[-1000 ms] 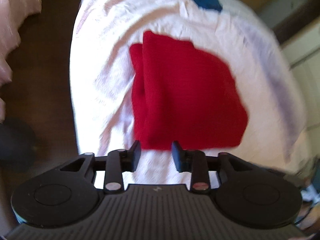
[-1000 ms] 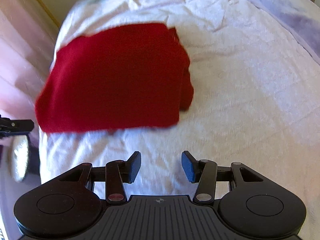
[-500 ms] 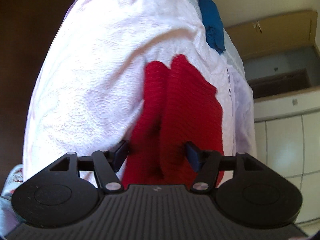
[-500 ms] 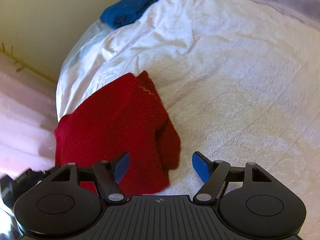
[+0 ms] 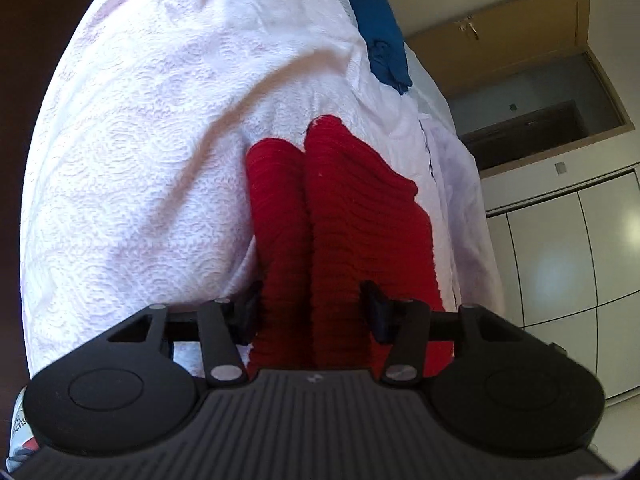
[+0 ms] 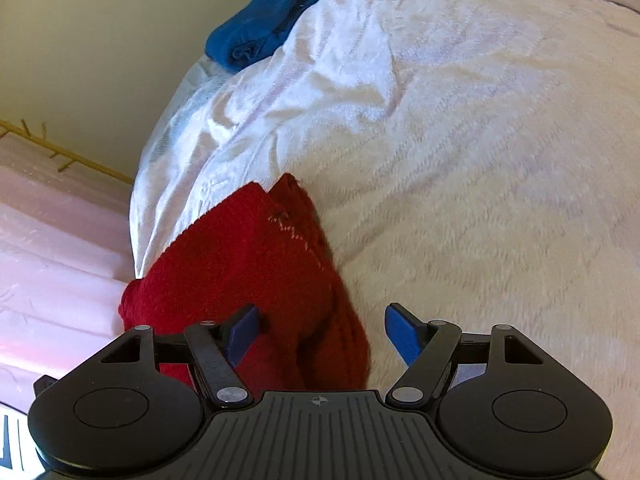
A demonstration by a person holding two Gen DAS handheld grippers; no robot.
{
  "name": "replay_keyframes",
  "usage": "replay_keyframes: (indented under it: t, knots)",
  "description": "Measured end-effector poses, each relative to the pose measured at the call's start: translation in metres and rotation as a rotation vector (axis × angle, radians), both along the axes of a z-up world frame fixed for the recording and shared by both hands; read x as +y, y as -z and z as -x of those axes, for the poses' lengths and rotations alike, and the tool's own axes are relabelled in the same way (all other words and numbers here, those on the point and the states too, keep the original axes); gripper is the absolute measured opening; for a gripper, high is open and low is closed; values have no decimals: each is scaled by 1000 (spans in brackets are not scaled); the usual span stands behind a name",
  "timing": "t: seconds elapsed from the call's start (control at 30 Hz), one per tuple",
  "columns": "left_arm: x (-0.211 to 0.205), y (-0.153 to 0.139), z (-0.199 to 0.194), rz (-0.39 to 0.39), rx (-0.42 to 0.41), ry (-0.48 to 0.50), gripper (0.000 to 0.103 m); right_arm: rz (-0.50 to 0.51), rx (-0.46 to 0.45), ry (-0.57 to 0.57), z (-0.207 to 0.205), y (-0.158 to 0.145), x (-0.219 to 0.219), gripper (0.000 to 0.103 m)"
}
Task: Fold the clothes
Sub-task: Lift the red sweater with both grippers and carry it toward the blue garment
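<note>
Now the left hand-held gripper (image 5: 310,312) is seen low over the near edge of the red knitted garment (image 5: 340,216), its jaws having just been closing a little; the thick folded edge sits between them, yet whether the pads press on the knit cannot be told. The right hand-held gripper (image 6: 320,330) stands fully open, its jaws having just been widening, with the garment's near right corner lying between them and untouched by the right pad. The garment (image 6: 248,276) lies folded in a thick stack near the edge of the bed (image 5: 140,160), on the white textured bedspread. A second earlier both grippers were held back from it, with the whole red shape visible ahead; since then both have been brought down and forward until the knit fills the space between the fingers. From this it is judged that a grasp of the near edge on both sides is being prepared, probably for a further fold or for lifting the stack. A blue garment (image 6: 260,28) lies crumpled at the far end of the bed, well apart, and appears not yet folded
</note>
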State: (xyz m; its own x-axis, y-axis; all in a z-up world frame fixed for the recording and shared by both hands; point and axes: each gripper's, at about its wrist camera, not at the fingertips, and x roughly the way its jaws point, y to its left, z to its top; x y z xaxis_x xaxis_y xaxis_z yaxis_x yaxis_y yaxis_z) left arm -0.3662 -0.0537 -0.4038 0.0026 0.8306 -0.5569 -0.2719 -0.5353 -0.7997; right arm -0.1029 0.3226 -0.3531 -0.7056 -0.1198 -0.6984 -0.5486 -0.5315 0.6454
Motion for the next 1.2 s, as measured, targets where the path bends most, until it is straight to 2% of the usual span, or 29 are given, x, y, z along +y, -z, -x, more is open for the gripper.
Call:
replay_keyframes:
  t: [0.1, 0.33, 0.5, 0.63, 0.8, 0.83, 0.87, 0.9, 0.93, 1.03, 1.2]
  knots:
    - [-2, 5, 4, -26, -13, -21, 47, 19, 26, -38, 4, 4, 8, 73]
    - [12, 10, 10, -59, -41, 24, 38, 133, 79, -59, 14, 25, 27, 73]
    - [21, 13, 12, -43, -37, 40, 41, 199, 95, -99, 26, 36, 38, 74]
    - [19, 19, 16, -50, -65, 35, 42, 231, 63, -167, 48, 54, 36, 74]
    - [21, 23, 20, -61, -80, 44, 39, 283, 110, -188, 66, 69, 30, 73]
    - [20, 23, 20, -65, -80, 46, 36, 282, 119, -194, 68, 69, 28, 69]
    - [20, 23, 21, -69, -79, 49, 32, 285, 127, -198, 69, 70, 27, 59]
    - [17, 22, 21, -76, -77, 52, 27, 293, 138, -198, 69, 71, 25, 38]
    - [15, 20, 20, -80, -71, 58, 24, 314, 157, -190, 67, 72, 23, 32]
    - [16, 12, 20, -86, -45, 78, 20, 312, 188, -165, 60, 67, 16, 27]
    - [12, -19, 13, -104, 16, 145, 19, 258, 265, -111, 30, 35, -3, 25]
